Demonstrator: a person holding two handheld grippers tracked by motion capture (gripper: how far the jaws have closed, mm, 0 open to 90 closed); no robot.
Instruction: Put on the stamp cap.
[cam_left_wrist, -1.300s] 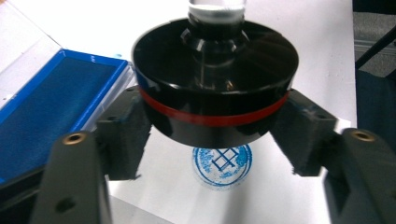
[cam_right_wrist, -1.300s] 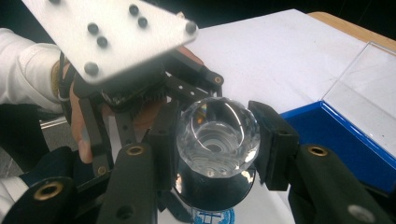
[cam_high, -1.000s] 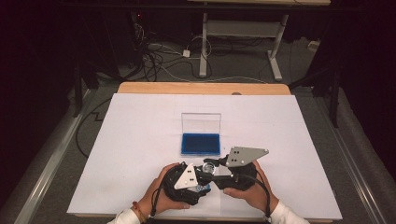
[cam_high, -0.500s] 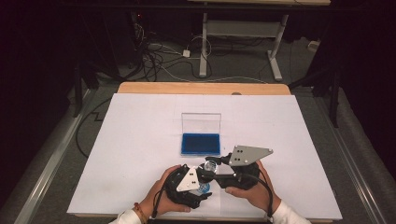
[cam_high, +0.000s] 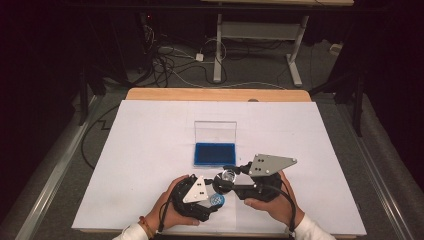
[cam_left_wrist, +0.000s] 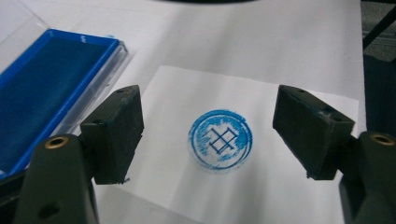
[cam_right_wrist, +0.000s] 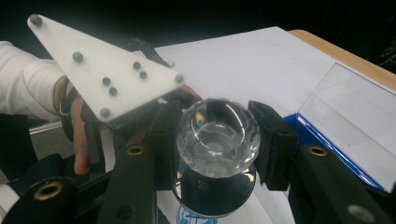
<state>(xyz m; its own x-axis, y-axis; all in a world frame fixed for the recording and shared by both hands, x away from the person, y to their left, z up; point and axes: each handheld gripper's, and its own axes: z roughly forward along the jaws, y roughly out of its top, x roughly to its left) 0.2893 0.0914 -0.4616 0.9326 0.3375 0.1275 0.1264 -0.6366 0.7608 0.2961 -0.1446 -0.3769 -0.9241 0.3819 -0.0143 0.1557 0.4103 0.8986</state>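
Note:
A stamp with a faceted clear knob (cam_right_wrist: 217, 133) and a dark round base is clamped between the pads of my right gripper (cam_right_wrist: 215, 140), held just above the table (cam_high: 227, 177). Below it lies a small white paper slip (cam_left_wrist: 280, 186) carrying a round blue print (cam_left_wrist: 220, 138) with a crossed-square pattern. My left gripper (cam_left_wrist: 210, 135) hovers over that print; its jaws have just been opening and stand wide apart with nothing gripped between them. In the high view the left gripper (cam_high: 210, 197) sits close beside the right gripper (cam_high: 227, 181), near the table's front edge.
A blue ink pad (cam_high: 215, 154) in a clear case, its lid (cam_high: 215, 131) standing upright, lies just beyond the grippers on the white table cover (cam_high: 150, 140). The left gripper's white three-cornered plate (cam_right_wrist: 105, 74) is close to the stamp. A wooden edge (cam_high: 215, 94) runs along the far side.
The stamp has come up off the paper in the right gripper, uncovering the blue print. The left gripper has drawn slightly back from the stamp.

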